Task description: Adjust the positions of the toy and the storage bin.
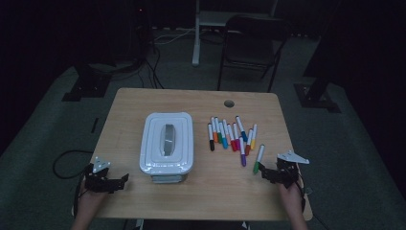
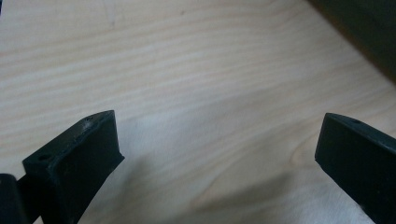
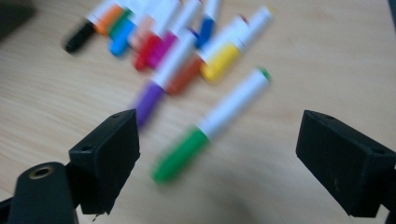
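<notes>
A white lidded box (image 1: 167, 147) with a grey handle sits left of centre on the wooden table (image 1: 201, 196). Right of it lie several coloured markers (image 1: 230, 134). A green-capped marker (image 1: 258, 159) (image 3: 210, 126) lies nearest the right gripper (image 1: 268, 173) (image 3: 217, 163), which is open just short of the marker's cap end, jaws wide apart. A purple-capped marker (image 1: 242, 152) (image 3: 159, 88) lies beside it. The left gripper (image 1: 119, 182) (image 2: 219, 149) is open at the table's near left corner, over bare wood, with nothing between its jaws.
A round cable hole (image 1: 229, 103) is in the table near its far edge. A black chair (image 1: 251, 48) and a white stand (image 1: 196, 33) are on the floor beyond the table. Cables (image 1: 153, 67) run over the floor at the back left.
</notes>
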`<state>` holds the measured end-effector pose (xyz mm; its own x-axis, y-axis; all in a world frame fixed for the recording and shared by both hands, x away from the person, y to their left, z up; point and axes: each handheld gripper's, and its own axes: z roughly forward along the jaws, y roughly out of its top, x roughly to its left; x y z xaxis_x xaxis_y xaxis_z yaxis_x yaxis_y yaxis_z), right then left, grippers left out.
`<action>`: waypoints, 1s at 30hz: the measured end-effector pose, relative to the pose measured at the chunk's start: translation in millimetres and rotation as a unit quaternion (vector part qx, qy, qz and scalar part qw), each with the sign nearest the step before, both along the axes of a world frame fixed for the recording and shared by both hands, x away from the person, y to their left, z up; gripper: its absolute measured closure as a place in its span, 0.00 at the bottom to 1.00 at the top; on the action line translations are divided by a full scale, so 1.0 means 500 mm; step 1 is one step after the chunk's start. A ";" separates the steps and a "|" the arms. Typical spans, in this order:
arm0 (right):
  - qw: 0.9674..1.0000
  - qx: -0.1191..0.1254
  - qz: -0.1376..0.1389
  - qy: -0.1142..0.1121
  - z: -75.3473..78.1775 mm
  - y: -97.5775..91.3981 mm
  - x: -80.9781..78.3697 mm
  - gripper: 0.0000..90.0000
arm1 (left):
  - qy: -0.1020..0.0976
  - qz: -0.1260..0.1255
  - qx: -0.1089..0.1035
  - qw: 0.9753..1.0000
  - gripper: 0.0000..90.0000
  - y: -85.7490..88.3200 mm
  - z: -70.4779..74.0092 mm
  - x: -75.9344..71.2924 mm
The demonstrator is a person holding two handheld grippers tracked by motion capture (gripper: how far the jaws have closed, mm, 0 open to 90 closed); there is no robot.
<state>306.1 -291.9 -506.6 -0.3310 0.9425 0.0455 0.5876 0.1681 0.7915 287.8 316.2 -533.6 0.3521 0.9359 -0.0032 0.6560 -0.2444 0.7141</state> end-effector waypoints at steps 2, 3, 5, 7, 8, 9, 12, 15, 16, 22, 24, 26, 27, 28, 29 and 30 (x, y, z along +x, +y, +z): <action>1.000 -0.002 0.015 -0.011 0.014 0.027 0.012 0.15 | -0.001 -0.001 0.001 1.000 0.01 -0.005 0.003 0.009; 1.000 -0.003 0.022 -0.017 0.020 0.041 0.019 0.15 | -0.006 0.000 0.003 1.000 0.01 -0.008 0.005 0.014; 0.999 -0.003 0.035 -0.024 0.029 0.069 0.034 0.15 | -0.011 0.004 -0.005 1.000 0.01 -0.014 0.010 0.024; 0.999 -0.003 0.047 -0.027 0.033 0.097 0.048 0.15 | -0.013 -0.001 -0.010 1.000 0.01 -0.021 0.012 0.033; 0.998 -0.002 0.053 -0.030 0.035 0.110 0.054 0.15 | -0.014 -0.005 -0.006 1.000 0.01 -0.026 0.012 0.037; 0.998 0.000 0.058 -0.033 0.035 0.124 0.061 0.15 | -0.014 -0.008 -0.003 1.000 0.01 -0.029 0.012 0.042; 0.997 -0.019 0.069 -0.043 0.037 0.166 0.076 0.15 | -0.020 -0.009 -0.007 1.000 0.01 -0.036 0.012 0.052; 0.994 -0.032 0.093 -0.042 0.040 0.204 0.091 0.15 | -0.023 -0.013 -0.011 1.000 0.01 -0.041 0.013 0.064; 0.994 -0.032 0.093 -0.042 0.040 0.204 0.091 0.15 | -0.023 -0.013 -0.011 1.000 0.01 -0.041 0.013 0.064; 0.990 -0.025 0.132 -0.028 0.028 0.300 0.130 0.15 | -0.022 -0.012 -0.020 0.999 0.01 -0.053 0.016 0.109; 0.989 -0.022 0.142 -0.023 0.020 0.325 0.139 0.15 | -0.023 -0.015 -0.019 0.999 0.01 -0.058 0.018 0.121; 0.988 -0.023 0.151 -0.017 0.014 0.348 0.147 0.15 | -0.026 -0.018 -0.017 0.999 0.01 -0.062 0.021 0.133; 0.988 -0.022 0.154 -0.015 0.011 0.359 0.150 0.15 | -0.028 -0.016 -0.017 0.999 0.01 -0.062 0.023 0.138; 0.987 -0.023 0.159 -0.013 0.009 0.369 0.154 0.15 | -0.029 -0.018 -0.023 0.999 0.01 -0.062 0.025 0.144; 0.986 -0.028 0.161 -0.013 0.006 0.379 0.157 0.15 | -0.030 -0.017 -0.029 0.999 0.01 -0.061 0.027 0.149; 0.986 -0.030 0.164 -0.013 0.004 0.388 0.160 0.15 | -0.031 -0.017 -0.031 0.999 0.01 -0.062 0.029 0.153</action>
<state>386.0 -97.7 -504.5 -0.6187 0.7854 -0.0201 0.4733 0.3931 0.7884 364.1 285.5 -519.2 0.3848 0.9223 -0.0372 0.6018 -0.2201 0.7677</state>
